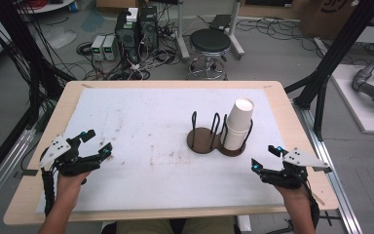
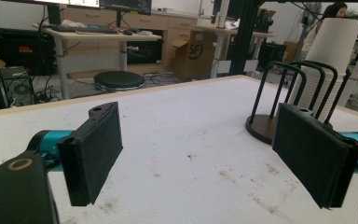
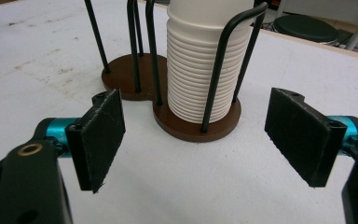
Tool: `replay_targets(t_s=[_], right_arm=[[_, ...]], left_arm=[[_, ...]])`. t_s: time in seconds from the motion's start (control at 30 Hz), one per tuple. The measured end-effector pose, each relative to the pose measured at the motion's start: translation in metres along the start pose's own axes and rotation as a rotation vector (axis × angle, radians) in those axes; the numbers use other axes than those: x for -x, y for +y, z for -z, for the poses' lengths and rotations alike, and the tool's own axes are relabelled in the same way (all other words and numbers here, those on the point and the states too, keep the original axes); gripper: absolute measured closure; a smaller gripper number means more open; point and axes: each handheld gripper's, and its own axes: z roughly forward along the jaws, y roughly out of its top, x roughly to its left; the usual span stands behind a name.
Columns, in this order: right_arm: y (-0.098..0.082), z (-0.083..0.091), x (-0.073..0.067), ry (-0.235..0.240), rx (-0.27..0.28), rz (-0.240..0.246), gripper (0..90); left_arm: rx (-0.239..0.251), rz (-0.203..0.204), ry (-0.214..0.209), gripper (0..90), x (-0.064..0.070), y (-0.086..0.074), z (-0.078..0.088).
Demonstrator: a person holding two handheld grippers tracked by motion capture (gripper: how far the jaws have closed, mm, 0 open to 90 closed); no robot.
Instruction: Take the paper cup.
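A stack of white paper cups (image 1: 237, 124) stands in the right ring of a brown two-place holder (image 1: 202, 141) with black wire hoops; its left ring is empty. My left gripper (image 1: 96, 142) rests open near the table's left front, with nothing between its pads. My right gripper (image 1: 265, 157) is open at the right front, just in front of the holder. In the right gripper view the cup stack (image 3: 200, 70) rises straight ahead between the black pads (image 3: 100, 135). The left gripper view has the holder (image 2: 265, 128) and cups (image 2: 328, 60) far to the right.
A white sheet (image 1: 151, 141) covers the wooden table (image 1: 44, 146). Beyond the far edge stand a black stool (image 1: 209, 41), computer boxes and cables on the floor. Black frame posts flank the table.
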Motion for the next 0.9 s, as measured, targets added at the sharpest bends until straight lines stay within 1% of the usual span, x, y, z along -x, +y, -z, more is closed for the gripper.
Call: replay_targets(t_s=[0.17, 0.23, 0.27, 0.47, 0.5, 0.63, 0.7, 0.73, 0.77, 0.8, 0.87, 0.9], right_arm=[[0.0, 0.001, 0.001, 0.003, 0.01, -0.008, 20.2], [0.0, 0.001, 0.002, 0.0, 0.008, -0.004, 20.2], [0.0, 0.002, 0.002, 0.002, 0.006, -0.012, 20.2], [0.0, 0.004, 0.001, 0.0, 0.017, -0.008, 20.2], [0.002, 0.005, 0.0, 0.001, 0.02, -0.006, 20.2], [0.007, 0.005, -0.001, 0.006, 0.023, -0.005, 20.2], [0.009, 0.005, -0.002, 0.007, 0.025, 0.002, 20.3], [0.011, 0.005, -0.003, 0.009, 0.023, -0.002, 20.3], [0.012, 0.005, -0.003, 0.007, 0.025, -0.002, 20.2], [0.013, 0.005, -0.003, 0.007, 0.028, 0.002, 20.2], [0.017, 0.007, -0.003, 0.004, 0.038, 0.004, 20.3], [0.018, 0.007, -0.003, 0.004, 0.04, 0.003, 20.2]], left_arm=[[0.001, 0.007, 0.002, 15.9, -0.002, 0.0, -0.003], [-0.001, 0.007, 0.001, 15.9, -0.002, -0.001, -0.003], [-0.001, 0.01, 0.0, 15.9, -0.001, -0.001, -0.003], [0.002, 0.001, 0.0, 16.0, 0.0, 0.0, -0.001], [-0.006, -0.004, 0.0, 16.2, -0.001, 0.0, -0.001], [-0.007, -0.017, -0.003, 16.2, -0.003, -0.001, 0.0], [-0.001, 0.0, -0.018, 16.1, -0.004, -0.002, 0.001], [-0.005, -0.007, -0.007, 15.5, -0.005, -0.002, 0.001], [-0.005, -0.007, -0.007, 15.5, -0.005, -0.002, 0.001], [0.009, -0.006, -0.014, 15.5, -0.004, -0.002, 0.0], [0.007, -0.009, -0.013, 15.5, -0.004, -0.001, 0.0], [0.005, -0.004, -0.013, 15.5, -0.003, -0.001, -0.001]])
